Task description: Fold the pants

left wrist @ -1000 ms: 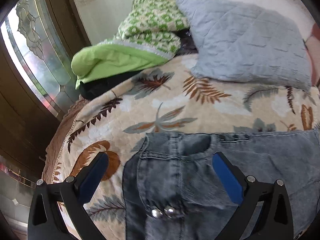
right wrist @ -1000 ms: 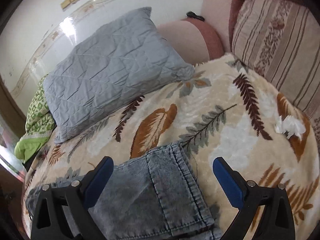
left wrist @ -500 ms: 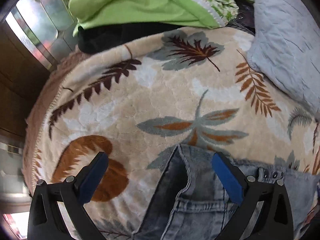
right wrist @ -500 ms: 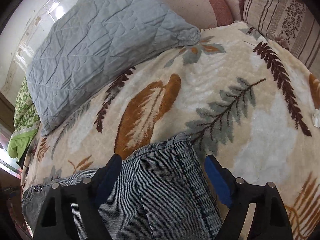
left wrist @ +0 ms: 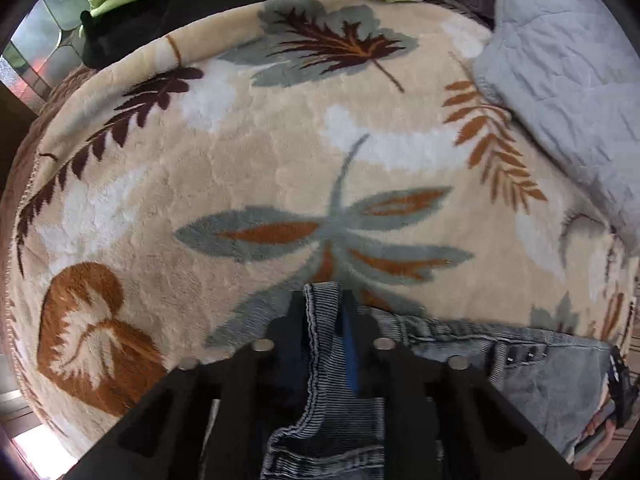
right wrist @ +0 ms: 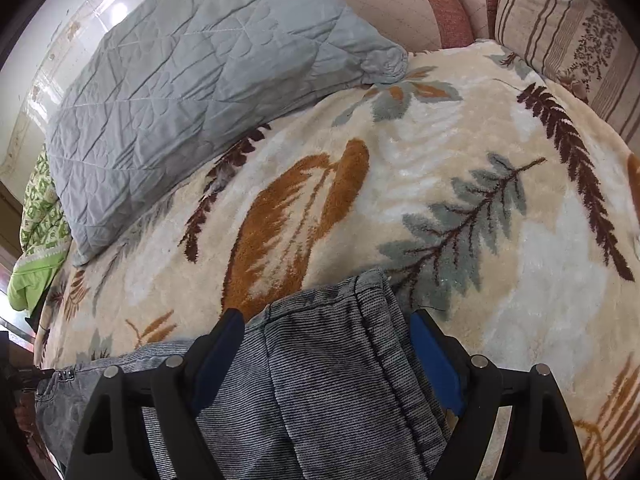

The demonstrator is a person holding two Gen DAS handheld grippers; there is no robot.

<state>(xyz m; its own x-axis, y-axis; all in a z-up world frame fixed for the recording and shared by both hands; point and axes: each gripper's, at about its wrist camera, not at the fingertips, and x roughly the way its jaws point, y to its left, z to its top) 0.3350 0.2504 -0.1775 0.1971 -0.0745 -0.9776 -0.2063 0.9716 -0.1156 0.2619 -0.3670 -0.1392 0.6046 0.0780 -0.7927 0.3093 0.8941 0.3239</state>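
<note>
The pants (right wrist: 320, 380) are grey-blue washed denim with fine ribbing and dark stitched seams, lying flat on the bed's leaf-print blanket (right wrist: 440, 140) and running under both grippers. Their hemmed leg end (right wrist: 352, 292) sits just ahead of the right hand-held gripper (right wrist: 328, 344), and the waistband corner (left wrist: 322, 320) stands up inside the left hand-held gripper (left wrist: 320, 316), with a row of small studs (left wrist: 520, 354) off to its right.

Most of the garment is cut off by the lower edge of both views or hidden under the black gripper frames, so I cannot tell how the legs lie between the two ends. At the far right of the left view something dark and a bit of a hand show, too distorted to make out. Beyond the grippers a grey quilted pillow (right wrist: 200, 80) rests on the blanket.

The left gripper's jaws have just been closing and now pinch the raised waistband fold. The right one has narrowed slightly yet stands wide, its blue pads (right wrist: 434, 360) on either side of the leg, not visibly pressing it.
</note>
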